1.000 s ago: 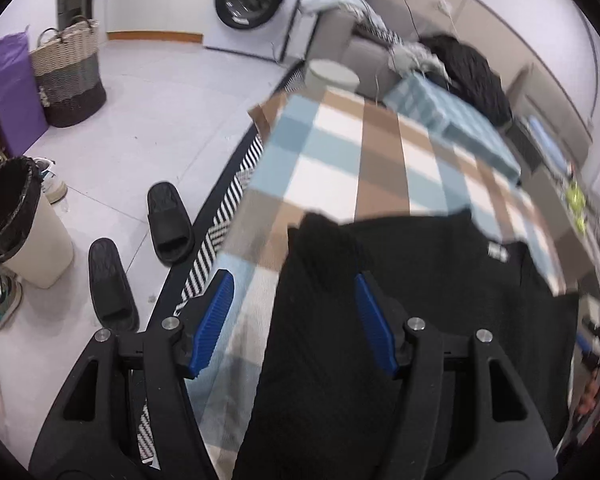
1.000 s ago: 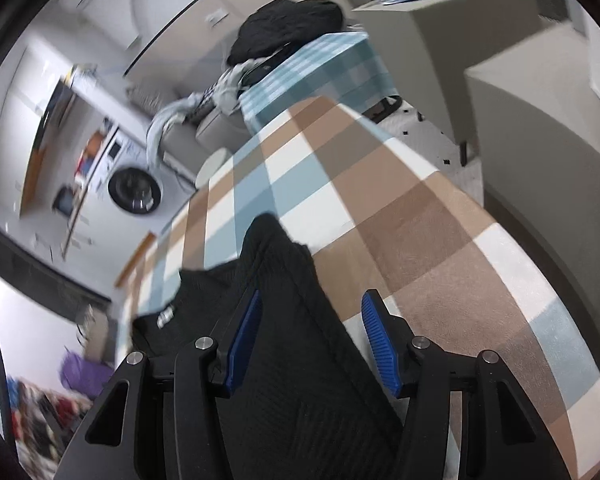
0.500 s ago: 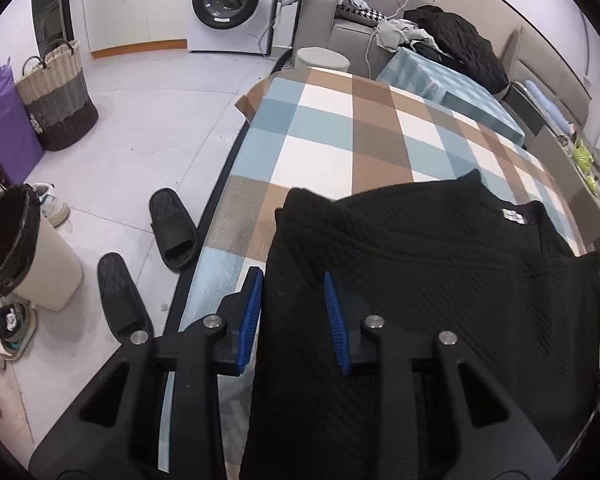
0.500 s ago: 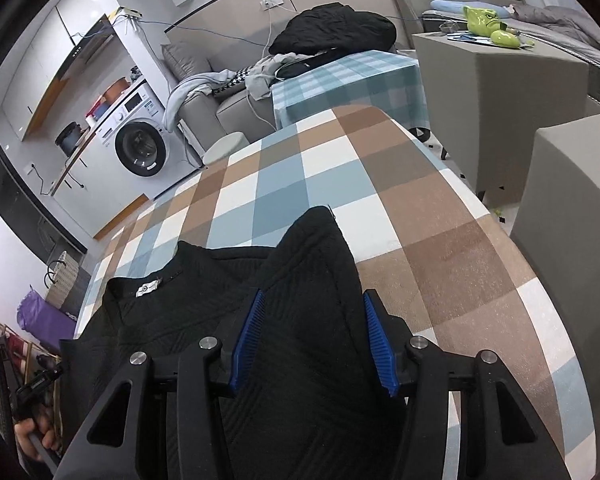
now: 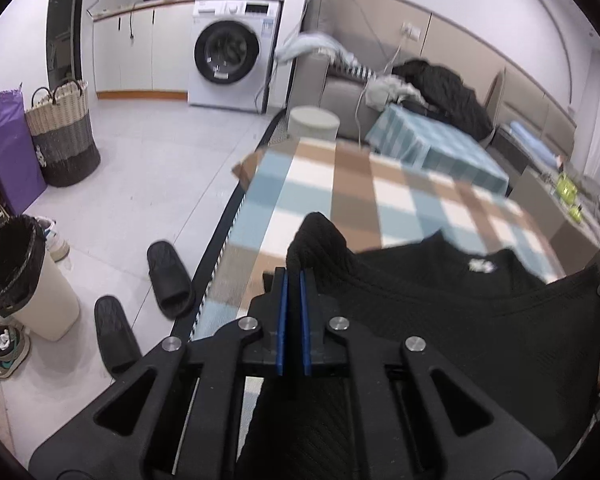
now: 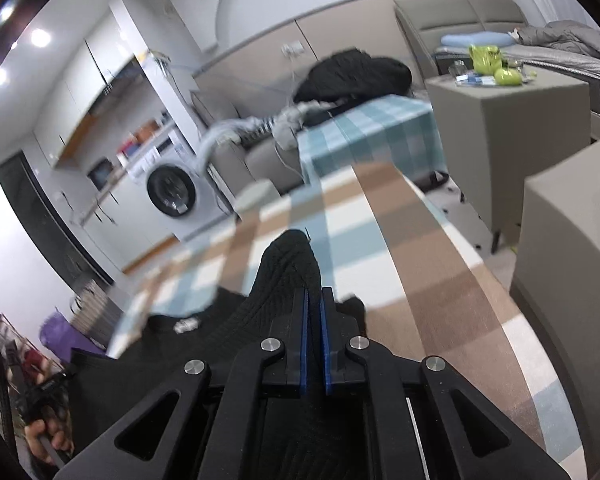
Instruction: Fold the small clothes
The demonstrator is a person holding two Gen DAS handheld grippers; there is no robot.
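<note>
left wrist view only: black slippers (image 5: 168, 276), lined bin (image 5: 18, 276) on floor | both: left gripper (image 5: 293, 280), right gripper (image 6: 314, 300) clamped on black knit top (image 5: 460, 320) above checked tablecloth (image 5: 312, 184); white washing machine (image 6: 172, 190) behind

- A home, living room open to a laundry corner.
- Washer (image 5: 227, 53) under a counter with pots, cabinets alongside.
- Sofa (image 5: 340, 88) heaped with clothes.
- Checked cloth (image 5: 340, 184) over a table.
- Basket (image 5: 62, 132), bin (image 5: 24, 276), slippers (image 5: 168, 272) on tiled floor.
</note>
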